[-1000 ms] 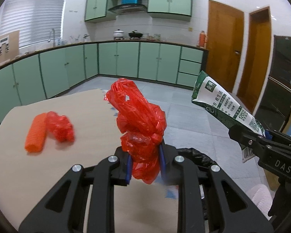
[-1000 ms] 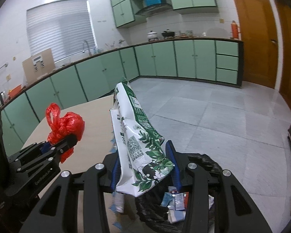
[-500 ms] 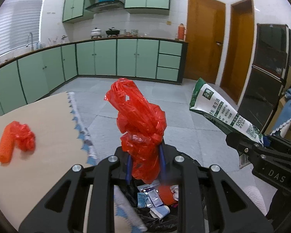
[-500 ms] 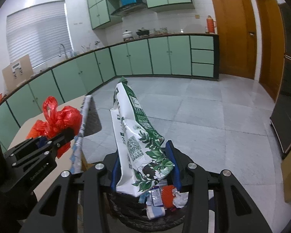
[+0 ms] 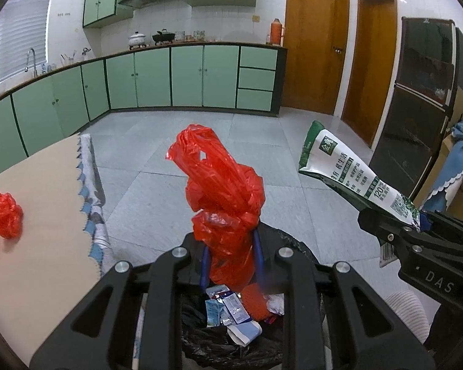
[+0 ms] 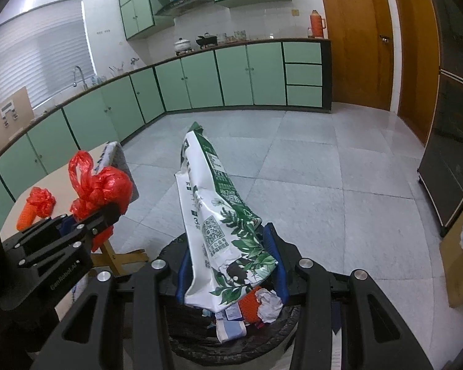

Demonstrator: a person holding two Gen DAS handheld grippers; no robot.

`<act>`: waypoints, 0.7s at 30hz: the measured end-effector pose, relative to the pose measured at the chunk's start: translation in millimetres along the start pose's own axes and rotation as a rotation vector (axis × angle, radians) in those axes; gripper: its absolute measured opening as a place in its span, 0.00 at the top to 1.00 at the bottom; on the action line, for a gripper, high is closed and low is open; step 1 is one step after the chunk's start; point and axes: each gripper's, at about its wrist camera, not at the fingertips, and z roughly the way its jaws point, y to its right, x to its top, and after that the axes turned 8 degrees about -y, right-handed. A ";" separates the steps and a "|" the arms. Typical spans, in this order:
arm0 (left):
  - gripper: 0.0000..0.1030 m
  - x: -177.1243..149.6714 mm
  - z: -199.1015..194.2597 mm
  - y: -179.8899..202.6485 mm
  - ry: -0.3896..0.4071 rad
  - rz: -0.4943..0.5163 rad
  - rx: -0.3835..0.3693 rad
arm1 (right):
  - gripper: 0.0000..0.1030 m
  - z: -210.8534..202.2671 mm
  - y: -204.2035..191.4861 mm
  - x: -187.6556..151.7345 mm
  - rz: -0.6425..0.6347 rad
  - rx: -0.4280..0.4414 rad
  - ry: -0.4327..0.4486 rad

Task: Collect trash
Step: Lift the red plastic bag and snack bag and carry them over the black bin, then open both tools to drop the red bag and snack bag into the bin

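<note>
Both our grippers hang over the black-lined trash bin [image 5: 231, 339], each pinching a piece of rubbish.

Our left gripper [image 5: 230, 259] clamps a crumpled red plastic bag [image 5: 223, 197] directly above the bin; our right gripper [image 6: 228, 268] grips a green-and-white wrapper [image 6: 214, 212] over it too. Beside the bin, more red rubbish [image 5: 3, 212] lies on the table [image 5: 43, 203].

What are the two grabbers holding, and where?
Left gripper pinches the red plastic bag near its bottom; right gripper clamps the green-and-white packet at its lower end.
</note>
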 end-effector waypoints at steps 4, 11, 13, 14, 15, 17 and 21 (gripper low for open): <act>0.80 1.1 8.4 -0.5 -0.016 -0.002 -0.004 | 0.59 8.8 7.8 -1.3 0.009 -0.007 -0.017; 0.78 6.5 19.9 5.7 -0.034 0.007 -0.014 | 0.59 18.5 7.3 -3.5 0.022 -0.009 -0.038; 0.68 7.5 23.5 7.1 -0.044 0.007 -0.019 | 0.56 24.0 8.1 -3.9 0.024 -0.010 -0.051; 0.63 8.0 24.5 6.9 -0.045 0.006 -0.020 | 0.53 26.1 8.0 -5.3 0.029 -0.013 -0.055; 0.53 8.2 25.1 7.2 -0.045 0.003 -0.023 | 0.48 28.1 10.6 -6.6 0.036 -0.016 -0.056; 0.48 9.9 25.3 8.2 -0.042 -0.003 -0.030 | 0.46 32.5 15.3 -8.0 0.060 -0.015 -0.064; 0.45 11.7 23.8 6.0 -0.044 -0.010 -0.040 | 0.42 34.8 21.5 -13.0 0.088 -0.019 -0.073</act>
